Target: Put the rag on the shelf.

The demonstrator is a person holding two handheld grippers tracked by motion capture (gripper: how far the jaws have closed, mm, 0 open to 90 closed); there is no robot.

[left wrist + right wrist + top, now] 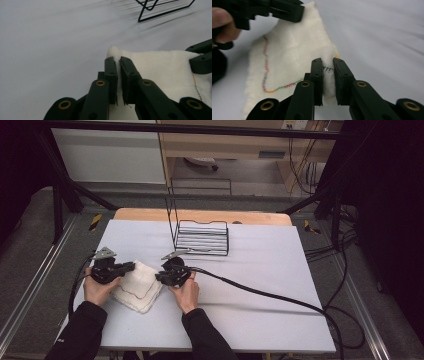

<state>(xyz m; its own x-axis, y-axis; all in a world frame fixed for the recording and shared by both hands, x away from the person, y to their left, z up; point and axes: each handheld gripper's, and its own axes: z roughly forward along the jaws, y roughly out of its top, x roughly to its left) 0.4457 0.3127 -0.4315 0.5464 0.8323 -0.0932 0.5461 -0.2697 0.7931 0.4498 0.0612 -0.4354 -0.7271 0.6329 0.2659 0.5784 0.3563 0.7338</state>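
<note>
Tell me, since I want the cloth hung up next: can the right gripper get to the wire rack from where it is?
Probably yes. The right gripper, shut on the cloth, sits just in front of the wire rack, with bare table between them. The left gripper also pinches the cloth, so both would have to move together.

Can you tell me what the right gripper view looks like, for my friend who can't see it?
The right gripper pinches one edge of a white woven cloth with rainbow stitching, lying on a pale grey table. At the top left, the left gripper clamps the cloth's far edge, with a person's fingers beside it.
</note>
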